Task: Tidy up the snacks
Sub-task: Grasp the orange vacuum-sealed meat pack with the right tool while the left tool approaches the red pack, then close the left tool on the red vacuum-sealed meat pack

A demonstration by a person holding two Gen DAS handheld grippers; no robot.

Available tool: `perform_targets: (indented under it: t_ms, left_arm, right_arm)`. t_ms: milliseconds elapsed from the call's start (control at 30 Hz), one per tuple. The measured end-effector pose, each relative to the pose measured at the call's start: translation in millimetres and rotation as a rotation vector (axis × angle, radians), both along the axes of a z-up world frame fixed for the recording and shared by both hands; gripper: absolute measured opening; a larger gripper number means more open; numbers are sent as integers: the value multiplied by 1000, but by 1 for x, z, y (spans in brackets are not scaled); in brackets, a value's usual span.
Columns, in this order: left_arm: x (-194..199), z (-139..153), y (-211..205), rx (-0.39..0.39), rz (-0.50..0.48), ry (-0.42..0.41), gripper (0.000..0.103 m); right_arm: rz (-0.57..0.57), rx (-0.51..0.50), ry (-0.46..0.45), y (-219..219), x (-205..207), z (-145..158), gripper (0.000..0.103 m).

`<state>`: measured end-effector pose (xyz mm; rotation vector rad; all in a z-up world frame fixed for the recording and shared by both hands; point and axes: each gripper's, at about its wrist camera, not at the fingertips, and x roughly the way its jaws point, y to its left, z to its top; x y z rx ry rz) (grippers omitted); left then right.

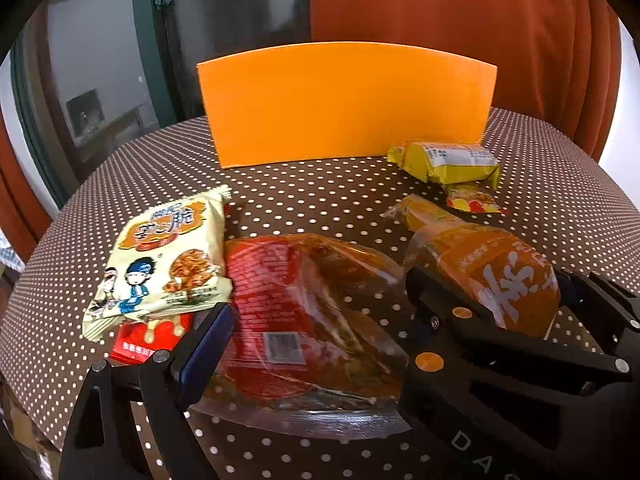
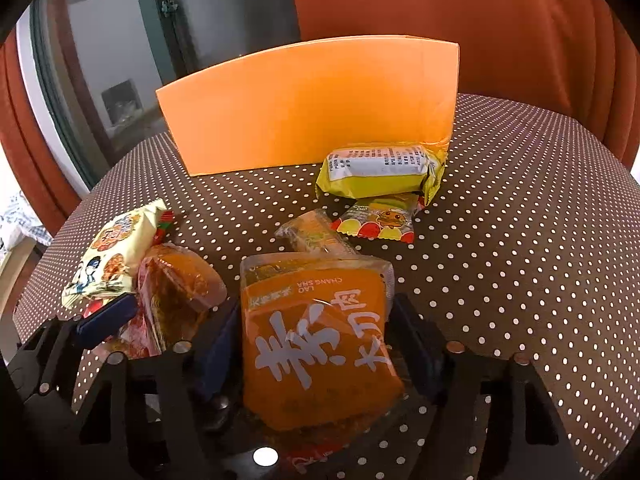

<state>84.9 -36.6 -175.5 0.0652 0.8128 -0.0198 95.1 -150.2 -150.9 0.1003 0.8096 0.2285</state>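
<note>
My left gripper [image 1: 316, 320] is open, its fingers either side of a red clear-wrapped snack pack [image 1: 304, 312] lying on the dotted table. My right gripper [image 2: 320, 336] is open around an orange pack with white characters [image 2: 320, 344]; that pack also shows in the left wrist view [image 1: 492, 276], with the right gripper's fingers [image 1: 436, 304] beside it. A cream cartoon noodle pack [image 1: 168, 264] lies left, over a small red packet [image 1: 148, 340]. A yellow wrapped cake [image 2: 380, 172] and a small candy packet [image 2: 380, 222] lie near the orange box [image 2: 304, 108].
The orange box [image 1: 344, 104] stands at the back of the round brown polka-dot table [image 2: 540, 240]. Another clear orange packet [image 2: 316, 232] lies behind the orange pack. Rust-red curtains and a glass door stand behind the table.
</note>
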Motion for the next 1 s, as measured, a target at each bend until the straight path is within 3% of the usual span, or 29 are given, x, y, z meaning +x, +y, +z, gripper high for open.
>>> perform_targets:
  t_ms: [200,267,333,533,867,1000]
  left_arm:
    - [0,5,-13,-5,-38,-20,98]
    - [2,7,-18,5,-47,-23,95]
    - [4,11,-19,14,-29,-53,95]
    - [22,24,-6,-28,6,-70,96]
    - [51,15,10,-107,10,-8,96]
    - [63,13,11,-97,-1,12,96]
  right_arm:
    - [-25,31,-15,-16,-11,5,64]
    - [-42,36,-19,-21,-13,7,63]
    - [-69,39,-24,-29,-14,11,57]
    - [-79,51,-64,-34,-9,28,55]
    - [-87,46,-69,-20,14,35,53]
    - [-81,43,-43,-17,27,32,53]
